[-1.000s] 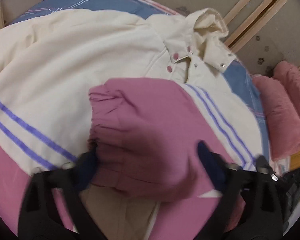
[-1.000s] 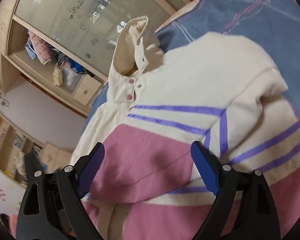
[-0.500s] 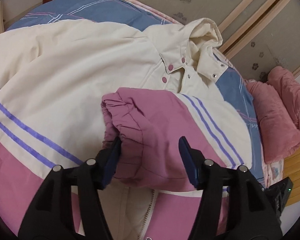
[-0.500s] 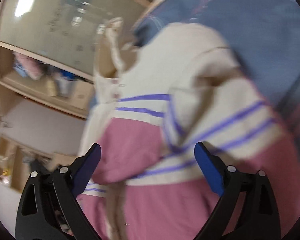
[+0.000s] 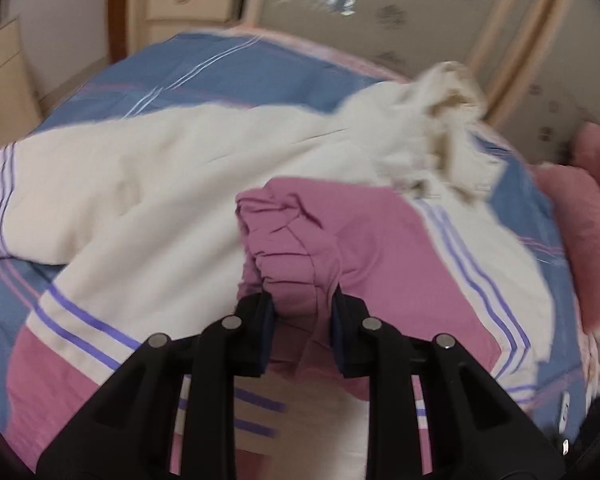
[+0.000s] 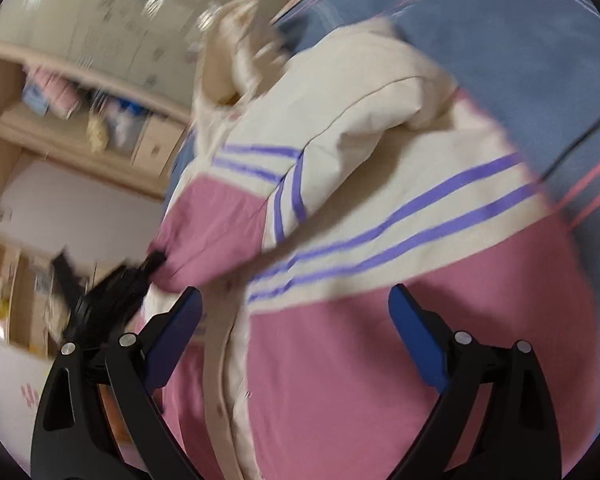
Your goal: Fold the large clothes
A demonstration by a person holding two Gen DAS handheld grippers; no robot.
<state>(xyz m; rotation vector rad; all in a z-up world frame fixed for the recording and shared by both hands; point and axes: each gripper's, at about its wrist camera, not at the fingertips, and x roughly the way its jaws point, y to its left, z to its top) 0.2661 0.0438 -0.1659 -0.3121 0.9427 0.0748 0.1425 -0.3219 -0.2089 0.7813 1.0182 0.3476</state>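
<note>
While jaws pinch, gathered pink cuff, quilted jacket

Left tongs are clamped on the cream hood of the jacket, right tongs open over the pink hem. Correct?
Not quite. The left tongs are clamped on the bunched pink sleeve cuff, not the cream hood, which lies free at the far end of the jacket; the left wrist view shows this. The jaws have just been closing on the cuff. The right tongs are open over the pink hem.

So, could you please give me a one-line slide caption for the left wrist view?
Left gripper closes on the jacket's bunched pink cuff above the blue bedspread.
</note>
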